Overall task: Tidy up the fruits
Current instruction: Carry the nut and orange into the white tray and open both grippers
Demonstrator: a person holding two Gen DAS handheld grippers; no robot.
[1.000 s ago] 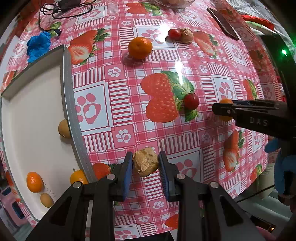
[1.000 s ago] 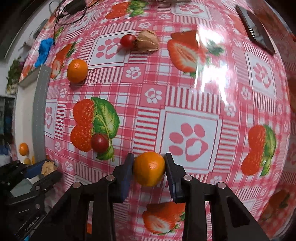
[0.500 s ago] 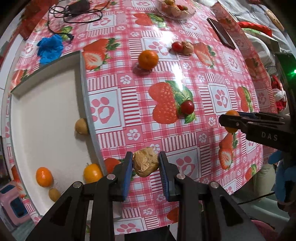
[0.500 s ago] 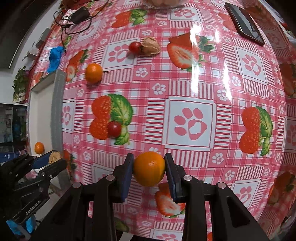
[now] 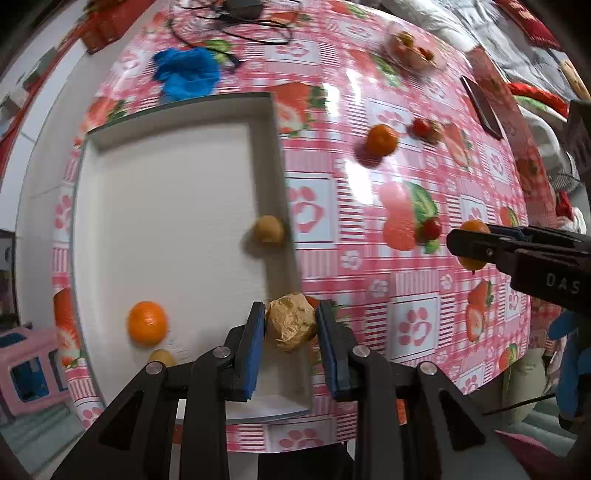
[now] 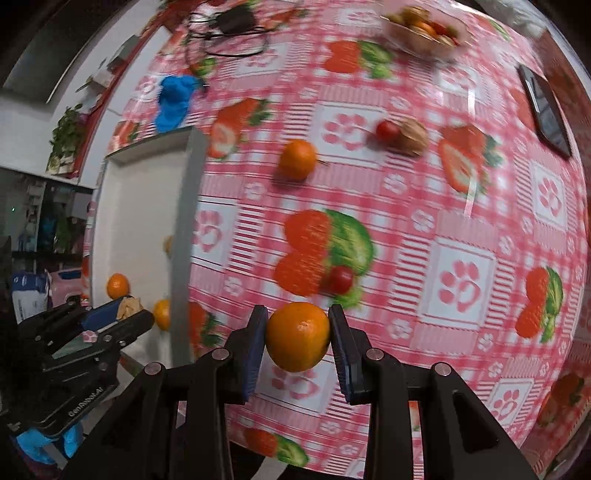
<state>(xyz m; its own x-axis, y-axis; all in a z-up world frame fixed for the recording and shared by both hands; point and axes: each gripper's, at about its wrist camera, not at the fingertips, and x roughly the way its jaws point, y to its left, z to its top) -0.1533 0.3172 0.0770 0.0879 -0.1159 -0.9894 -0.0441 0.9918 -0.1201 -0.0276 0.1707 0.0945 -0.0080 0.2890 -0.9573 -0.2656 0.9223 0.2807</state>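
Observation:
My left gripper [image 5: 291, 325] is shut on a tan papery husk fruit [image 5: 291, 326], held above the right wall of a shallow white tray [image 5: 166, 206]. Inside the tray lie an orange [image 5: 146, 323] and two small yellow-brown fruits [image 5: 269, 229]. My right gripper [image 6: 297, 336] is shut on an orange [image 6: 297, 336], lifted over the pink tablecloth. On the cloth lie another orange [image 6: 297, 159], a cherry tomato [image 6: 340, 279], and a second tomato [image 6: 387, 130] beside a husk fruit [image 6: 413, 137]. The left gripper [image 6: 127, 312] also shows at the left of the right wrist view.
A blue glove [image 5: 186, 74] and a black cable with adapter [image 5: 240, 11] lie beyond the tray. A bowl of fruit [image 6: 424, 29] stands at the far side, and a dark phone [image 6: 546, 110] lies far right. The table's edge runs just below both grippers.
Both grippers have risen and swung left toward the tray, each keeping its fruit. The left one came from over the cloth to the tray's right wall, so more of the tray shows.

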